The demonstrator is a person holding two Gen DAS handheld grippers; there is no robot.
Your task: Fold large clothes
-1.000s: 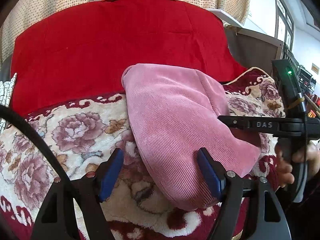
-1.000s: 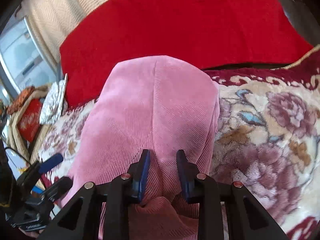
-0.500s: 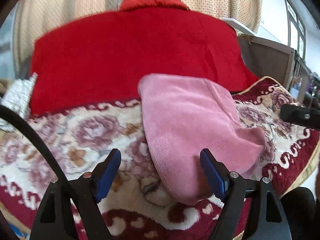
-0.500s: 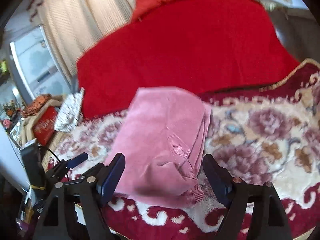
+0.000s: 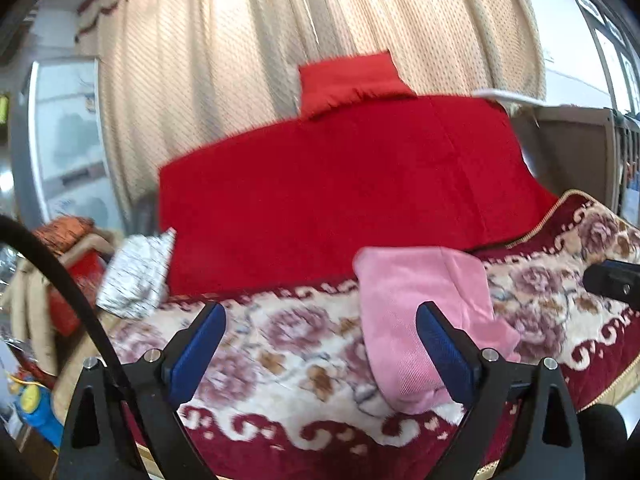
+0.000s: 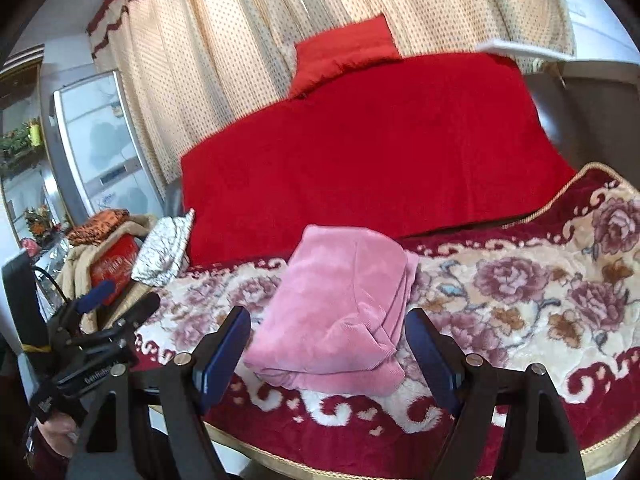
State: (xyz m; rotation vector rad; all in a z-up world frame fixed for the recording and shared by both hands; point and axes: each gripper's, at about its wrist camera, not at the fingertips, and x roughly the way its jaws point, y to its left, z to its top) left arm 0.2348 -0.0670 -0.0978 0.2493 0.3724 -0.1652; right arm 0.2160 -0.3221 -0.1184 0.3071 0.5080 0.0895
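Note:
A pink corduroy garment [image 6: 340, 308] lies folded into a compact bundle on the floral blanket [image 6: 520, 300]; it also shows in the left wrist view [image 5: 424, 312]. My right gripper [image 6: 328, 348] is open and empty, held back from the bundle's near edge. My left gripper [image 5: 320, 340] is open and empty, to the left of the bundle and clear of it. The left gripper also shows at the left of the right wrist view [image 6: 116, 304].
A red blanket [image 6: 372, 148] covers the far half of the bed, with a red pillow [image 6: 344, 52] behind it against beige curtains. A silver patterned cloth [image 6: 164, 252] and a cluttered side stand [image 6: 100, 256] sit at the left. The bed's front edge [image 6: 360, 464] is near.
My right gripper let go of the pink garment and opened. Both grippers pulled back and up from the bundle, which stays folded on the blanket.

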